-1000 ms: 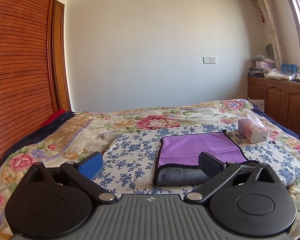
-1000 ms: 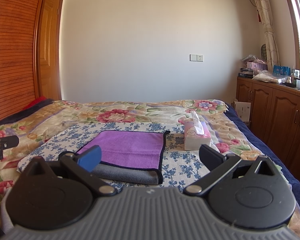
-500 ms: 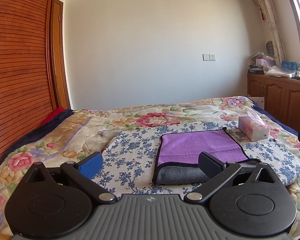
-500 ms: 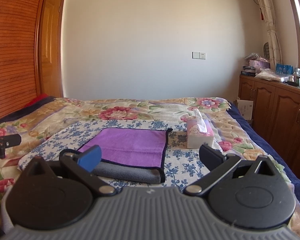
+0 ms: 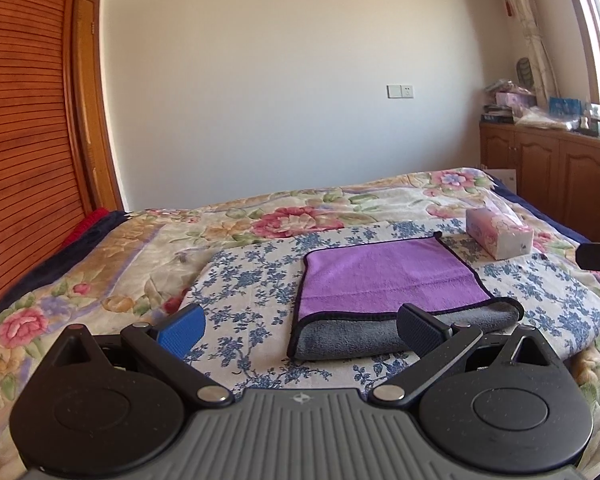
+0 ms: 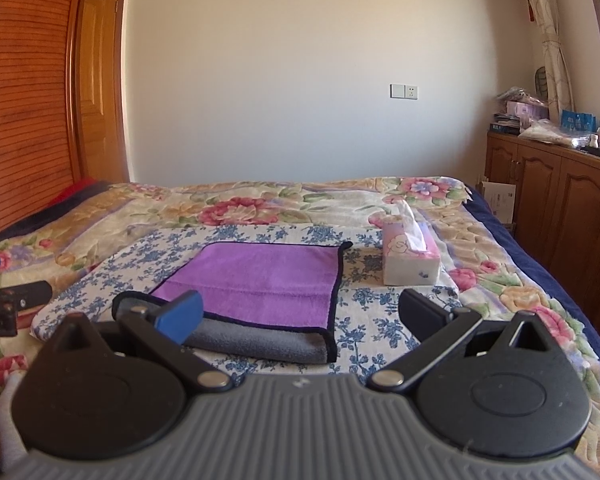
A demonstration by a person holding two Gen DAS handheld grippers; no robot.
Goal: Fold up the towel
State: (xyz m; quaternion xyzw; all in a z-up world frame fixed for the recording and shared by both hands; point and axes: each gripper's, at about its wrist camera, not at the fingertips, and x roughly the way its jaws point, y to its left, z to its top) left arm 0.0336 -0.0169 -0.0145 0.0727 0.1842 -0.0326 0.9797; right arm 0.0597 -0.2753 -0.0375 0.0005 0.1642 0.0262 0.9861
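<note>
a purple towel with a grey underside lies already doubled over on a blue-flowered cloth spread across a bed, its grey folded edge nearest the cameras. the left gripper and right gripper both hang short of it, fingers spread wide apart and holding nothing, so the work appears to sit between folds. a further fold, if one is wanted, looks to call for each gripper to come down on a near corner, pinch both layers together and carry them over without letting the layers slip. a tissue box stands just beside the towel's right edge, close enough to catch a swinging corner; wooden cabinets sit well apart along the wall.
</note>
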